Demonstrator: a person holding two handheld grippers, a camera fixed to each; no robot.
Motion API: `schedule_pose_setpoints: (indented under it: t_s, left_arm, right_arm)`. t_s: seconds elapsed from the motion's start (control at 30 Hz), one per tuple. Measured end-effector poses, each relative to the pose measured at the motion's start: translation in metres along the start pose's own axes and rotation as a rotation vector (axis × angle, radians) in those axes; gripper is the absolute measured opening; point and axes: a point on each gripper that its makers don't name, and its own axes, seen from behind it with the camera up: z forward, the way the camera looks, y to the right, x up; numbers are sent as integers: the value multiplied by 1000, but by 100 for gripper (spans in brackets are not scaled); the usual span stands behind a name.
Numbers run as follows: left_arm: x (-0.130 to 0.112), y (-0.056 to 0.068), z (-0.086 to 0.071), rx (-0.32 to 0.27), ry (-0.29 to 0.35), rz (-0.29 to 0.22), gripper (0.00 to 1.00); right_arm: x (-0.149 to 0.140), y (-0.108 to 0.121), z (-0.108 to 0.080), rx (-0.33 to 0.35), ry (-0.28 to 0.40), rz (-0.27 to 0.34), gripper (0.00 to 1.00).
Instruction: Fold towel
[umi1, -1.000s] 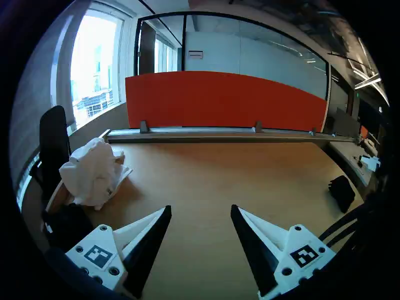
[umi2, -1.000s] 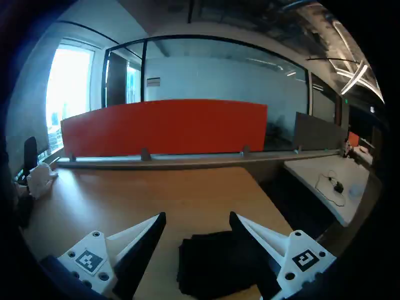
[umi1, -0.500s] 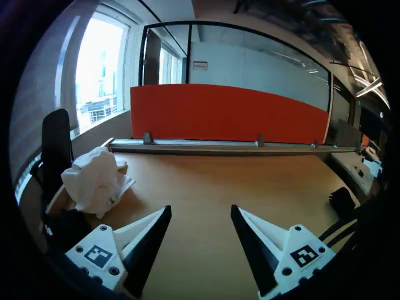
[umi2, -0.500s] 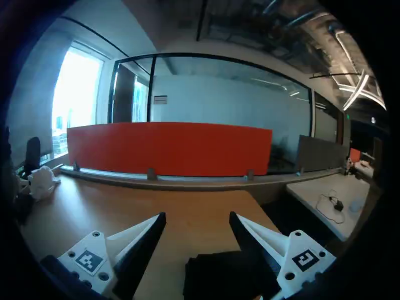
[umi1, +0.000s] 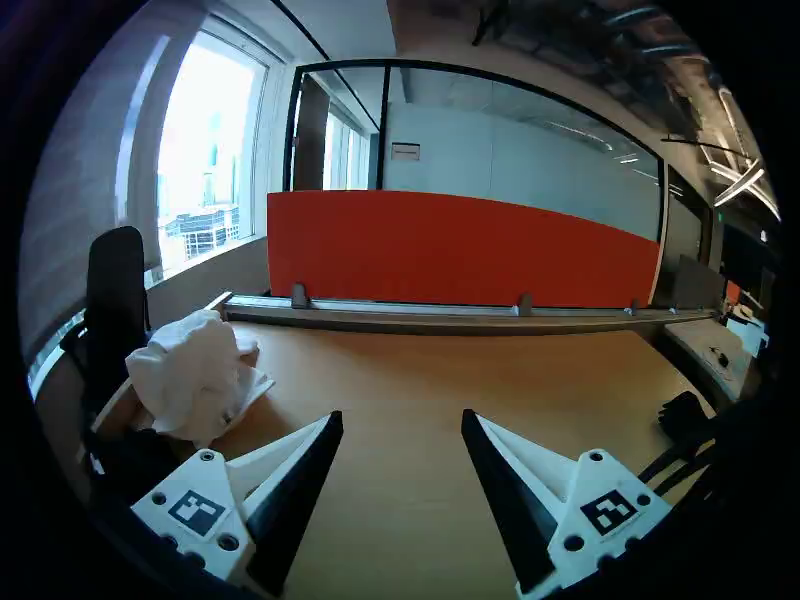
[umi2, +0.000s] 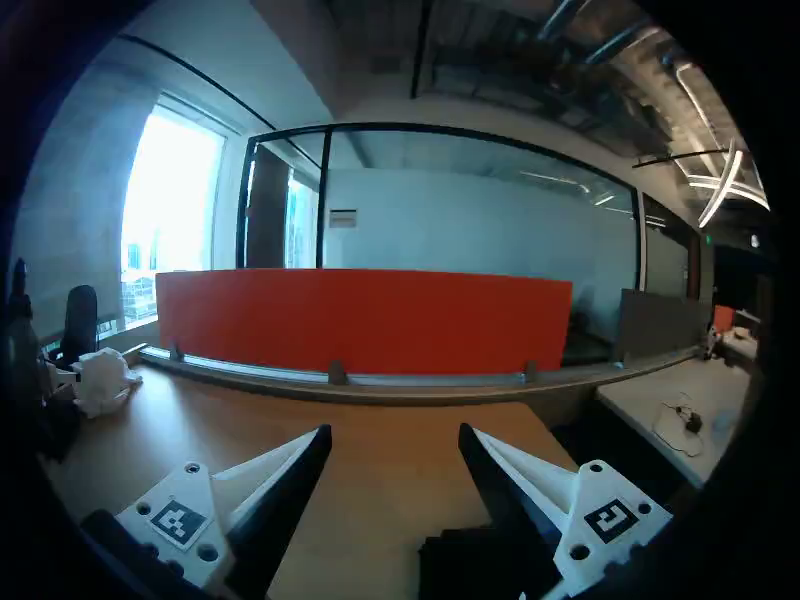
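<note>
Left gripper (umi1: 400, 413) and right gripper (umi2: 394, 428) wide open, empty; towel (umi1: 195, 375) heaped mid-left on desk (umi1: 430, 380), red divider (umi1: 460, 250) across centre.

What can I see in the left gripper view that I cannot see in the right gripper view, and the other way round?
Left gripper view adds: the open left claw. Right gripper view adds: the open right claw and a cable on the side desk. Both: the crumpled white towel at the left end of the desk, the chair and the orange screen.
</note>
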Motion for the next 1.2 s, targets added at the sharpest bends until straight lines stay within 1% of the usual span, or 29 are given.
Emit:
schedule_pose_setpoints:
  t_s: [0.2,0.3,0.4,0.5,0.6,0.8,1.0,1.2]
  left_arm:
    - [7,-3,-1,3,22,2,87]
    - [10,-6,-3,8,35,-9,88]
    - [15,-6,-5,-1,49,-28,88]
    - [22,-8,-8,0,73,-38,88]
    - [30,-12,-12,7,104,-36,87]
    - [38,-10,-18,4,141,-13,88]
    - [45,-13,-21,8,187,6,87]
    - [56,-17,-24,12,263,16,87]
  right_arm:
    - [11,-27,1,23,19,8,98]
    - [16,-40,2,35,29,13,98]
    - [21,-52,3,44,36,20,98]
    - [26,-63,4,50,38,30,98]
    - [29,-72,6,51,41,41,98]
    - [33,-86,7,55,39,38,98]
    - [36,-94,5,47,30,31,98]
    - [39,-101,0,46,27,42,98]
